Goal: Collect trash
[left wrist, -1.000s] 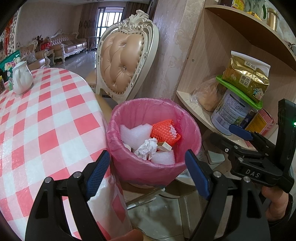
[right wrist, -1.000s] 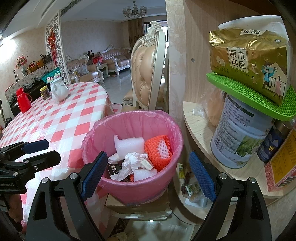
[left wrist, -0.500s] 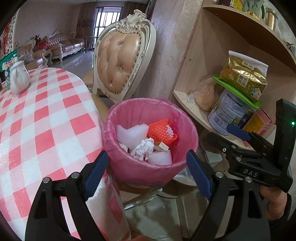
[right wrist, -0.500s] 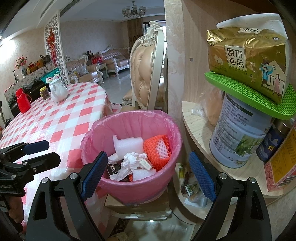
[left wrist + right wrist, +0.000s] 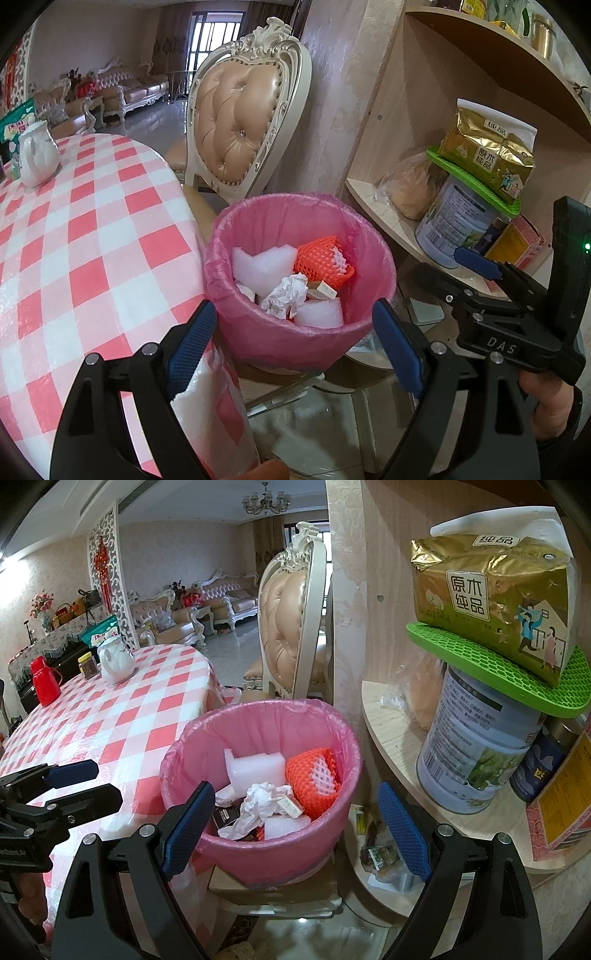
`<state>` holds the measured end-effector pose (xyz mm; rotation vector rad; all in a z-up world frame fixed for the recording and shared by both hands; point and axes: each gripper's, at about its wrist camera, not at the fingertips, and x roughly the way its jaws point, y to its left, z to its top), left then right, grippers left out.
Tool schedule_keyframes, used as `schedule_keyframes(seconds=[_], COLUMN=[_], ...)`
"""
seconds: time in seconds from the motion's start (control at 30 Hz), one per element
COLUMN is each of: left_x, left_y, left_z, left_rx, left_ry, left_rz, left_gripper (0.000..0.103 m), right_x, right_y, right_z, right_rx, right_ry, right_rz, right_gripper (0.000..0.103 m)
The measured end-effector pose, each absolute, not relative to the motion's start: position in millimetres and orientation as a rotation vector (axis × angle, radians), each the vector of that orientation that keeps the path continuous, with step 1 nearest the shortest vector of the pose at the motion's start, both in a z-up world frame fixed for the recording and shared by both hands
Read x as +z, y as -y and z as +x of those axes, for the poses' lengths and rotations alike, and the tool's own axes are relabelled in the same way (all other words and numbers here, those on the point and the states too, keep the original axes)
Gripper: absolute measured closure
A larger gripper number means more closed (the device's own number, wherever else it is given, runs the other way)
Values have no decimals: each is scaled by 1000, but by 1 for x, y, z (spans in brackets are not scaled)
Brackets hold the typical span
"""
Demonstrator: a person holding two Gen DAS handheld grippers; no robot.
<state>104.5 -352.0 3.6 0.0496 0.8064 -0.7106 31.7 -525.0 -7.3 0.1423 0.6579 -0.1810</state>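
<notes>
A pink-lined trash bin (image 5: 258,218) (image 5: 258,856) stands between the table and the shelf. In it lie white foam blocks (image 5: 264,264), an orange foam net (image 5: 321,258) (image 5: 312,773), crumpled white paper (image 5: 286,295) (image 5: 260,799) and small scraps. My left gripper (image 5: 293,349) is open and empty, just in front of the bin. My right gripper (image 5: 299,825) is open and empty, also facing the bin. The right gripper shows in the left wrist view (image 5: 476,273), and the left gripper in the right wrist view (image 5: 81,782).
A table with a red-and-white checked cloth (image 5: 74,236) holds a white teapot (image 5: 37,158) and a red flask (image 5: 44,681). A padded chair (image 5: 236,122) stands behind the bin. A wooden shelf (image 5: 391,731) carries a tin (image 5: 476,757) and a gold bag (image 5: 491,587).
Both grippers stay open and empty. The left wrist view has shifted slightly, so the bin sits a little more central; the trash in it has not moved.
</notes>
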Motion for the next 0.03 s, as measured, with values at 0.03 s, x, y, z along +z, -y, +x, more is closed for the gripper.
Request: schedule_keyframes(seconds=[0.03], left_x=[4], left_y=[351], left_z=[104], left_rx=[-712], left_ry=[-807], left_rz=[49], left_gripper=[19], right_x=[-8], right_y=[526], right_z=[31], right_rx=[-182], right_ry=[-657], right_rz=[142], right_gripper=[18])
